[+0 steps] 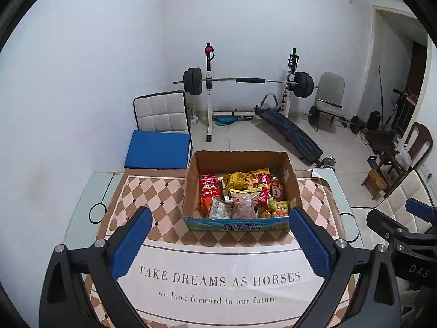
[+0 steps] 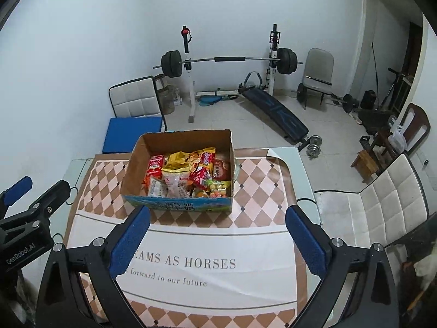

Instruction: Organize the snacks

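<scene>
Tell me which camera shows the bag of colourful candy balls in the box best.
The left wrist view: the candy bag sits near the frame's centre, in the cardboard box's front right corner, with single balls distinguishable. The right wrist view also shows it, in the same corner, but smaller and more blurred together.

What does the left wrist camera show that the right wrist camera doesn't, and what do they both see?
Only the left wrist view shows the full "TAKE DREAMS AS HORSES" line on the tablecloth, and the right tongs at its right edge.

Only the right wrist view shows the white padded chair beside the table, a clear jug on the floor, and the left tongs at its left edge.

Both show the cardboard box full of snack packets, the barbell rack, and both tongs open and empty.
</scene>
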`<state>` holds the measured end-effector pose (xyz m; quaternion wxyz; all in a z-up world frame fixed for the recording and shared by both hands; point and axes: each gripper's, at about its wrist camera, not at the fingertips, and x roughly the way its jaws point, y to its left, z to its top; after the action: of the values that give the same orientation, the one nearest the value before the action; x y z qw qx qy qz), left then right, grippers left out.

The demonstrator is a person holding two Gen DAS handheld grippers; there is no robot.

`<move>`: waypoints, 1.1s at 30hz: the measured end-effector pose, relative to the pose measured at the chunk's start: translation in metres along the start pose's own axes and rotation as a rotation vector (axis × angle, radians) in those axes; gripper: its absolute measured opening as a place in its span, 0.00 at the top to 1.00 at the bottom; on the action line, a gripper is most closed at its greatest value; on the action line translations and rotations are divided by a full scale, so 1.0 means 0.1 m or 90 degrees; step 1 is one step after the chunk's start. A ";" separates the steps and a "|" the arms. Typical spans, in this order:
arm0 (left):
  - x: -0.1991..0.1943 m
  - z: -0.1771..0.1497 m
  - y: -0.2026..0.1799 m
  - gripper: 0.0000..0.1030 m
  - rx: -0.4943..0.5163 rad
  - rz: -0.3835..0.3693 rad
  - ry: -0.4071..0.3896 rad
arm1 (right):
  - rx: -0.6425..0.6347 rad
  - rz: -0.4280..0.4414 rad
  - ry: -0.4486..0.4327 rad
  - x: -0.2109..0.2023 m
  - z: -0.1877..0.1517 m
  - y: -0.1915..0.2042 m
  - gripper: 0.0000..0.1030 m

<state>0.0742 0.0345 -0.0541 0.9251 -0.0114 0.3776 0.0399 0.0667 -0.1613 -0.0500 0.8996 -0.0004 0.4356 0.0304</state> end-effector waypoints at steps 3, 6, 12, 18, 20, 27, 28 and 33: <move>0.07 0.01 0.02 0.00 -0.004 0.004 0.006 | 0.005 -0.005 -0.001 0.08 0.05 0.00 0.02; 0.11 0.02 0.04 0.00 -0.005 0.012 0.004 | 0.007 -0.014 -0.006 0.16 0.10 0.01 0.01; 0.15 0.05 0.06 0.00 -0.008 0.013 0.005 | 0.009 -0.021 -0.006 0.27 0.15 0.04 0.01; 0.17 0.06 0.07 0.00 -0.002 0.006 0.006 | 0.008 -0.023 -0.008 0.30 0.16 0.05 0.01; 0.17 0.06 0.06 0.00 0.000 0.005 0.004 | 0.009 -0.023 -0.006 0.30 0.17 0.04 0.01; 0.13 0.07 0.03 0.00 0.003 0.000 0.002 | 0.005 -0.023 -0.006 0.32 0.18 0.05 0.01; 0.13 0.07 0.03 0.00 0.003 -0.001 0.002 | 0.007 -0.024 -0.006 0.30 0.17 0.04 0.01; 0.14 0.07 0.02 0.00 0.003 -0.004 0.004 | 0.014 -0.019 -0.003 0.31 0.14 0.03 0.01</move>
<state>0.0891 0.0381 -0.0589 0.9239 -0.0108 0.3807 0.0364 0.0971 -0.1558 -0.0655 0.9009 0.0032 0.4339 0.0122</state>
